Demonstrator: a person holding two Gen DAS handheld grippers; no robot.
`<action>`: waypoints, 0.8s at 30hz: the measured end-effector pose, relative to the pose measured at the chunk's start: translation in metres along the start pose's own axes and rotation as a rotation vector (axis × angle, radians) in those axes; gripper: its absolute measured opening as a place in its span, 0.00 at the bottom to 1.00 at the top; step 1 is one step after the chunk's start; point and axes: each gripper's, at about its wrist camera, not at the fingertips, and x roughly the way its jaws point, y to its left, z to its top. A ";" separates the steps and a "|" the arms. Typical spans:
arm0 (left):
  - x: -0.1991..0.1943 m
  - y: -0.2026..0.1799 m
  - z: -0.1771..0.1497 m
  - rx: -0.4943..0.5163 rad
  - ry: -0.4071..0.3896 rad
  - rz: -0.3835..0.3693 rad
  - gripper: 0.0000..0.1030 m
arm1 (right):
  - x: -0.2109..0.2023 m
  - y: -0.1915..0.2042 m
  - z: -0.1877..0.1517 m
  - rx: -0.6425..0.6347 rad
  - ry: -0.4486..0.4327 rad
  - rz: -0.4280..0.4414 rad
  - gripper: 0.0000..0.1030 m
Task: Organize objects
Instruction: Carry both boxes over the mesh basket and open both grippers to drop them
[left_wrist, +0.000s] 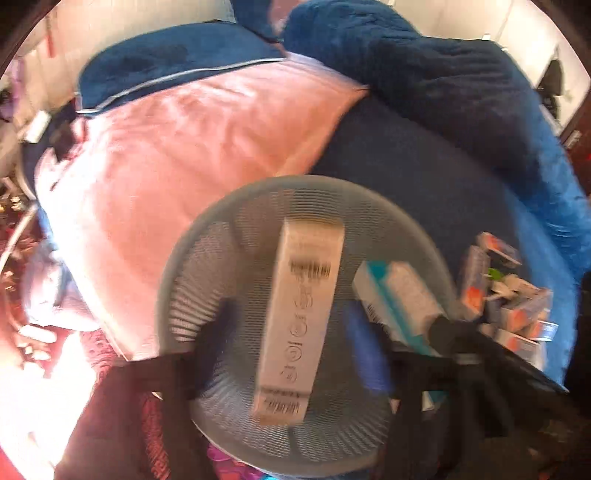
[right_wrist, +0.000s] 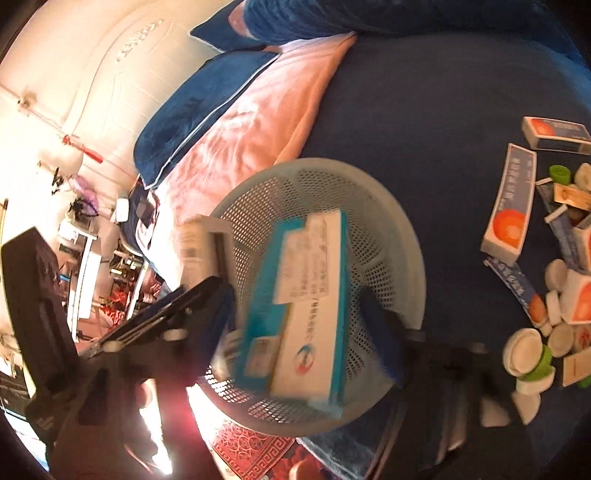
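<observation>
A light blue perforated basket (left_wrist: 192, 243) (right_wrist: 321, 164) sits on a dark blue bedcover. My left gripper (left_wrist: 291, 332) hovers over it, open. A long white box (left_wrist: 299, 317) with barcodes lies between its fingers, with gaps on both sides. My right gripper (right_wrist: 299, 306) is open over the same basket. A teal and white box (right_wrist: 310, 295) sits loose between its blue pads (right_wrist: 380, 332). The left wrist view shows that teal box (left_wrist: 399, 295) at the basket's right side, and the right wrist view shows the white box (right_wrist: 199, 243) at the left rim.
A pile of orange and white boxes, white lids and green caps (right_wrist: 546, 258) (left_wrist: 506, 295) lies on the bedcover right of the basket. A pink blanket (left_wrist: 184, 147) and blue pillows (right_wrist: 192, 103) lie behind it. Red patterned floor (right_wrist: 251, 450) shows below the bed edge.
</observation>
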 end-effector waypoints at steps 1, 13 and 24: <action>0.001 0.003 -0.001 -0.012 -0.002 -0.003 0.92 | -0.004 -0.006 0.000 0.017 -0.008 0.003 0.91; -0.001 -0.010 -0.017 0.046 0.029 0.068 0.94 | -0.027 -0.009 -0.007 -0.058 -0.045 -0.183 1.00; -0.008 -0.023 -0.025 0.062 0.040 0.059 0.94 | -0.034 -0.017 -0.009 -0.034 -0.004 -0.188 1.00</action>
